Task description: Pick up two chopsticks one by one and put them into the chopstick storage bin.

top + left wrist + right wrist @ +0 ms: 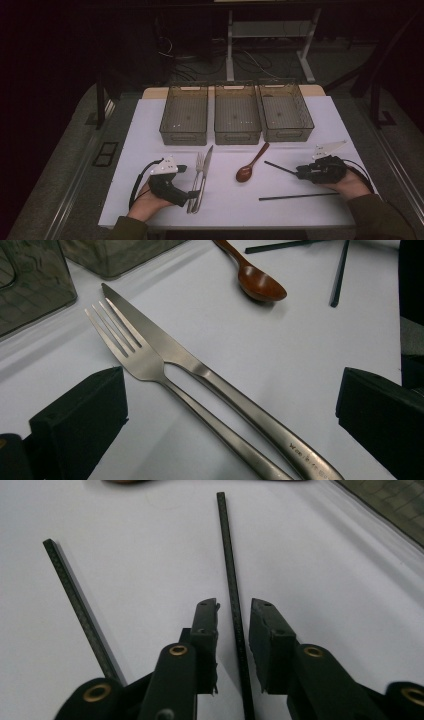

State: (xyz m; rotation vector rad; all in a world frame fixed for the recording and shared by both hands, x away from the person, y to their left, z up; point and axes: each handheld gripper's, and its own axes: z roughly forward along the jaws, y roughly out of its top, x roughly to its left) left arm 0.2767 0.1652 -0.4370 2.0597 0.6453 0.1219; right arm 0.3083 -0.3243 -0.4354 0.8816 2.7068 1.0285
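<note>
A steel fork (199, 167) and knife (206, 165) lie side by side on the white table (150, 150), with a brown wooden spoon (248, 167) to their right. My left gripper (192, 193) rests at their handles, wide open. In the left gripper view the fork (145, 362) and knife (165, 347) lie between its spread jaws, untouched. My right gripper (300, 173) sits at the right, straddling one black chopstick (279, 167). In the right gripper view that chopstick (227, 555) runs between the jaws with a gap on each side. The second chopstick (75, 595) lies loose to the left.
Three smoky transparent bins (183, 137) (237, 137) (287, 134) stand in a row at the back of the table, all looking empty. The second chopstick (297, 197) lies near the front edge. Dark floor, cables and desk legs lie beyond the table.
</note>
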